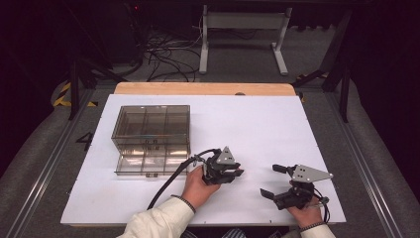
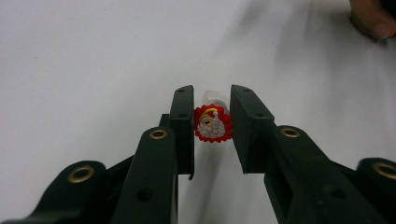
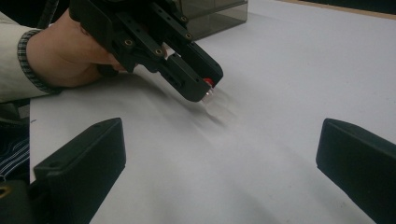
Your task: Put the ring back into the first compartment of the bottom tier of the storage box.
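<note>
A lab or test room set up for recording. Beyond the left gripper (image 1: 233, 172) a white sheet (image 1: 257, 124) covers a wooden board (image 1: 203, 88). Far beyond it, loose cables (image 1: 168, 59) lie on grey carpet by a bare desk frame (image 1: 242, 29). Dark stand legs (image 1: 79, 79) and yellow-black floor tape (image 1: 63, 93) flank the setup, well off to the gripper's left.

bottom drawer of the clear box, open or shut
Open. In the high view the bottom drawer sticks out toward the person past the front of the clear box, and its divided compartments are uncovered from above.
</note>
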